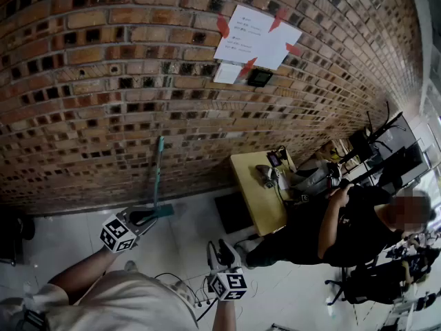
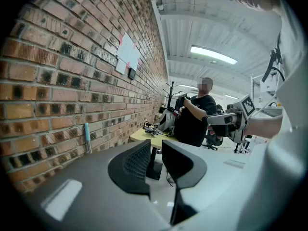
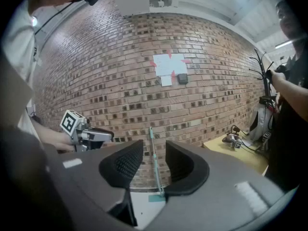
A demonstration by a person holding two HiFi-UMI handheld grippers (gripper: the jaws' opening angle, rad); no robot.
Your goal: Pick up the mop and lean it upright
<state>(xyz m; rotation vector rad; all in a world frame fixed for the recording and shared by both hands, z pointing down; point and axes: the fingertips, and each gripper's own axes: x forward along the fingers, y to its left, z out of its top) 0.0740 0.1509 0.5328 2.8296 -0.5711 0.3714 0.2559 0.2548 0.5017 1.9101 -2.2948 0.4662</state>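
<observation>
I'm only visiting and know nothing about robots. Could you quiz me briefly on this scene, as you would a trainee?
1. True or false: the mop lies flat on the floor.
2. What do the jaws of the right gripper hold? A) a cup B) nothing C) a cable
3. Fill in: the table beside the person in black has a ____ top.

Key: 1 false; it leans upright against the brick wall. 2 B; the jaws stand apart, and the mop shows well beyond them. 3 yellow.
</observation>
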